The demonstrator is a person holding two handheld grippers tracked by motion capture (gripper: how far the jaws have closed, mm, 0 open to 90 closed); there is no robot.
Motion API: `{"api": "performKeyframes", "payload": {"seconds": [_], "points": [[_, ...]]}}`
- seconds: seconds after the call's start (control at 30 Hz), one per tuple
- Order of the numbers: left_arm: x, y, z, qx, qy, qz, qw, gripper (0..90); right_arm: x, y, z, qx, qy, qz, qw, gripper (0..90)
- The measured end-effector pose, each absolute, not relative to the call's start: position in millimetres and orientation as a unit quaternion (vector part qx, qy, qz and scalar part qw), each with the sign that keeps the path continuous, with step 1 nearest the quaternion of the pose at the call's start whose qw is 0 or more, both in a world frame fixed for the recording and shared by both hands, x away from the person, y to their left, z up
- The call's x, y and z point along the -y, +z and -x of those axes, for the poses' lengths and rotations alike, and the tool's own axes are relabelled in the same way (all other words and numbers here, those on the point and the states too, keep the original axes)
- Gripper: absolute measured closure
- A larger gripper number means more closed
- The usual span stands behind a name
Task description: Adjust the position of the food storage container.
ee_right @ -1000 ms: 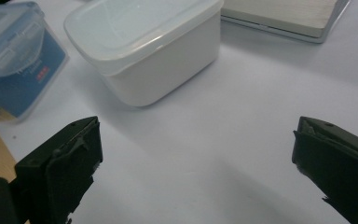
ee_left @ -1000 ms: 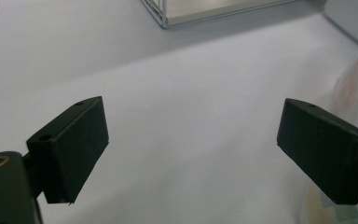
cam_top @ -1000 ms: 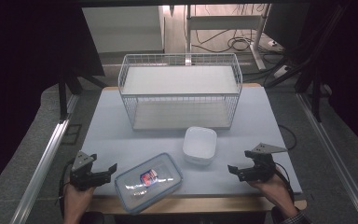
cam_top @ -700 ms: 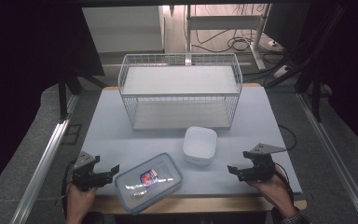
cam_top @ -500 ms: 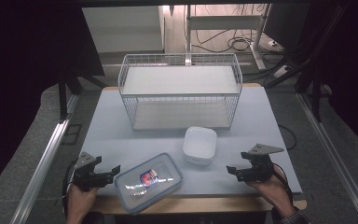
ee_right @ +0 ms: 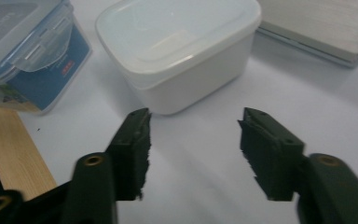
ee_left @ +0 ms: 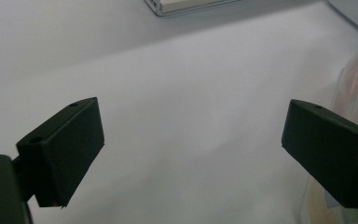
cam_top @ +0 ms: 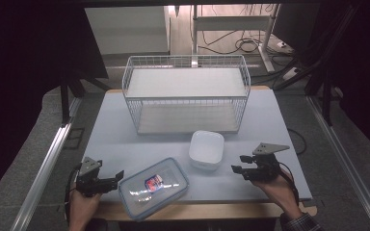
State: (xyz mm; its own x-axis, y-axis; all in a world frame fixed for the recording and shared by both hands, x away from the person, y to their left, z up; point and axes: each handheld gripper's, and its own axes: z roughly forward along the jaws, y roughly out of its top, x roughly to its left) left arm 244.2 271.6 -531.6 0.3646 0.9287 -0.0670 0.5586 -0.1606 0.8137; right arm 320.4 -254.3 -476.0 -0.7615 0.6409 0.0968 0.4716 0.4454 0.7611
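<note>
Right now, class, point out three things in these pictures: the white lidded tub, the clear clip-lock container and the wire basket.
white lidded tub (cam_top: 206,148), high view, centre of its lid.
clear clip-lock container (cam_top: 154,186), high view, middle of its lid.
wire basket (cam_top: 187,99), high view, front top rim.

Showing two black handheld grippers: left gripper (cam_top: 118,179), right gripper (cam_top: 235,169). Carrying grey three-cornered plates on top, trailing black cables. Fingers (ee_right: 131,144) looking blocky, matte, with brass-coloured screws at pivots. Wearing a checked sleeve (cam_top: 302,223) on right forearm.
</note>
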Motion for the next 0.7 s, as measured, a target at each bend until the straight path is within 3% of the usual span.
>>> {"api": "performKeyframes", "payload": {"seconds": [0.27,0.4,0.7], "points": [[-270.2,-533.2,-244.9,-0.513,0.235,-0.730,0.385,5.2,231.5,-461.4,-330.2,-0.867,0.392,-0.285,0.116,76.3],[-270.2,-534.5,-245.6,-0.512,0.231,-0.734,0.382,5.4,218.1,-452.2,-340.7,-0.869,0.397,-0.274,0.108,85.9],[-269.7,-535.7,-246.0,-0.512,0.231,-0.735,0.380,5.5,177.2,-445.2,-364.4,-0.881,0.396,-0.237,0.104,87.0]]}}
